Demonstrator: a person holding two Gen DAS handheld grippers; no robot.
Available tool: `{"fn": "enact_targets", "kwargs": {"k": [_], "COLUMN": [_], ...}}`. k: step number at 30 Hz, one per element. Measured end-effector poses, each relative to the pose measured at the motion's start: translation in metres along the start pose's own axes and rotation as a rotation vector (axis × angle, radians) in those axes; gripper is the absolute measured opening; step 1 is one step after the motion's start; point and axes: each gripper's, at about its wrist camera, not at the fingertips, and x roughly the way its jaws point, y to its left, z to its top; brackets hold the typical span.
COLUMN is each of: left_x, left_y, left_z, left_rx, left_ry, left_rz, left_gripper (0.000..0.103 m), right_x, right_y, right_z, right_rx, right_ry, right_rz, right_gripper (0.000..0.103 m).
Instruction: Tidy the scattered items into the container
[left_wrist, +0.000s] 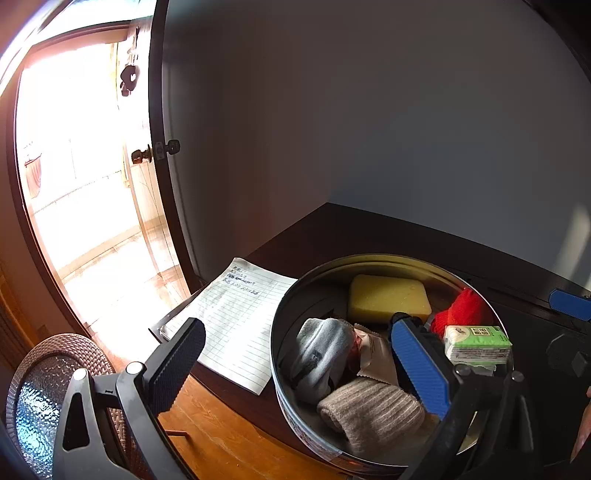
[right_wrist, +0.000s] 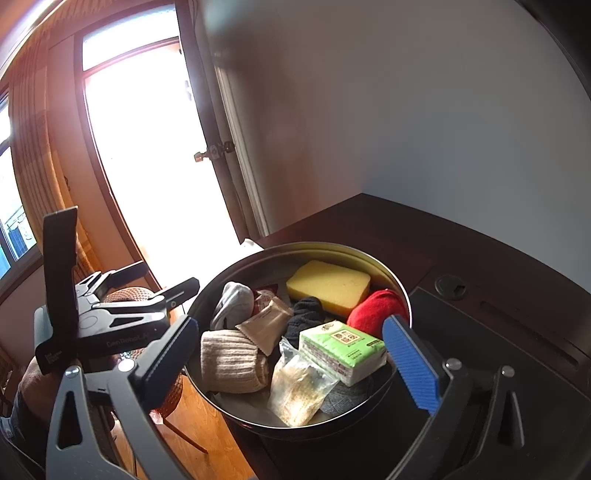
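- Background: a plain wall, a bright open doorway and a dark wooden desk (right_wrist: 480, 251) that carries the work area.
- Round metal tin (right_wrist: 229, 273): it stands on the desk near its left edge and serves as the container. It is well filled.
- Contents, largest first: a yellow sponge (right_wrist: 328, 282) at the back, a beige knitted sock roll (right_wrist: 232, 360) at the front left, a green tissue pack (right_wrist: 341, 350) on top at the right, a red sock roll (right_wrist: 373, 312), a grey sock roll (right_wrist: 234, 301), a clear bag of snacks (right_wrist: 299, 387), a dark sock roll (right_wrist: 306, 317) and a small beige sachet (right_wrist: 267, 325).
- Lined paper sheet (left_wrist: 236, 314): it lies flat on the desk just left of the tin. It appears to be a note rather than a scattered item; this is a judgement.
- Task progress: no loose item is visible on the desk outside the tin, so the tidying appears complete or almost complete. Parts of the desk lie outside both views.
- Left gripper (left_wrist: 295, 369): its jaws stand wide apart above the left rim of the tin. Nothing is held, and no contact is visible.
- Right gripper (right_wrist: 291, 365): its jaws stand wide apart on either side of the tin. Nothing is held, and no contact is visible.
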Motion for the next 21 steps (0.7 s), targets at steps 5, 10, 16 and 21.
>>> {"fn": "enact_targets", "kwargs": {"k": [5,10,16,21], "left_x": [0.0008,0.0002,-0.0027,-0.0067], "left_y": [0.0013,-0.0009,-0.0013,0.0036], "left_z": [0.0000,0.0003,0.0013,0.0026], "left_rx": [-0.003,0.003,0.000,-0.020], "left_ry": [0.003,-0.005,-0.024,-0.042], "left_rz": [0.000,-0.015,-0.024,-0.014], "left_gripper": [0.102,0.102,0.102,0.102], "right_x": [0.0011,0.0000,-0.0023,-0.0013], "right_y": [0.0006,-0.0001,0.0027,0.0068], "right_z": [-0.0008,-0.0002,0.0009,0.0003], "right_rx": [0.002,0.010,0.001,-0.020], "right_ry": [0.004,-0.003,-0.021,-0.025], "right_rz": [0.002,0.004,-0.011,-0.030], "right_gripper": [0.102,0.102,0.102,0.102]}}
